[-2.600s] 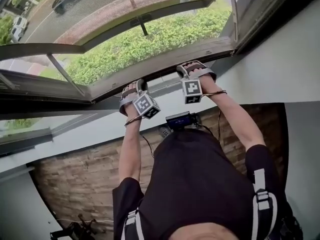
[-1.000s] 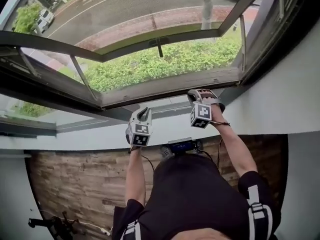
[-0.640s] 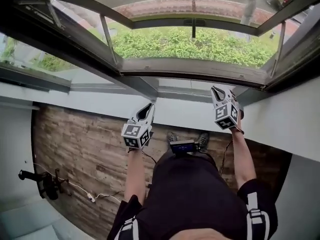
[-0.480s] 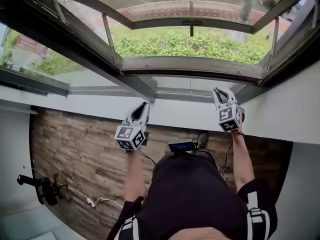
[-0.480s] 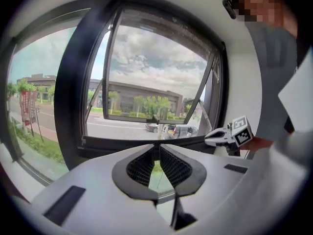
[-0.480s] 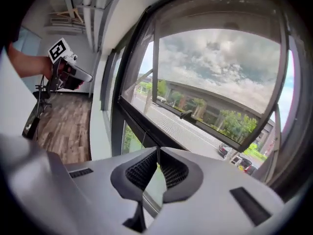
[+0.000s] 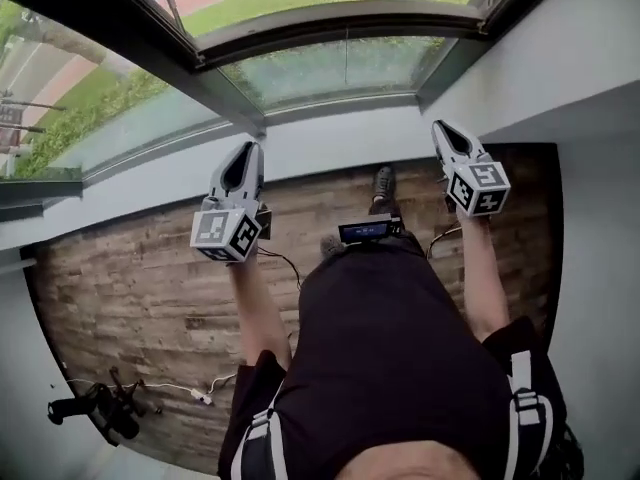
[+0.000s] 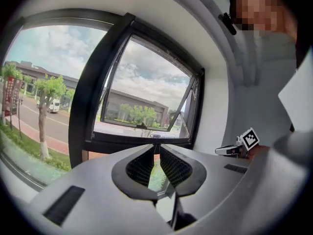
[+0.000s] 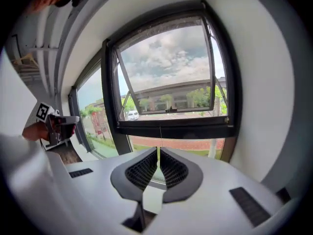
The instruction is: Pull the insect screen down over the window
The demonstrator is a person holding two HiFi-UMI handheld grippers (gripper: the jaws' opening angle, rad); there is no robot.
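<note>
The dark-framed window fills both gripper views, its top-hung sash swung outward. No screen lies across the opening. A thin cord hangs in front of the lower frame bar, in line with my right jaw tips; I cannot tell if it touches them. My left gripper points at the window with a narrow slit between its pads and nothing in it. The pads of my right gripper meet at the tips. In the head view the left gripper and right gripper are held up apart, short of the glass.
White wall closes the reveal on the right. A fixed lower pane sits above the white sill. On the wood floor, a black stand with cables lies at the lower left. A small device hangs at the person's waist.
Both grippers have come off the open sash's bottom rail and drawn back from the window. The right one has rolled upright. The head view has tipped down toward the floor.
</note>
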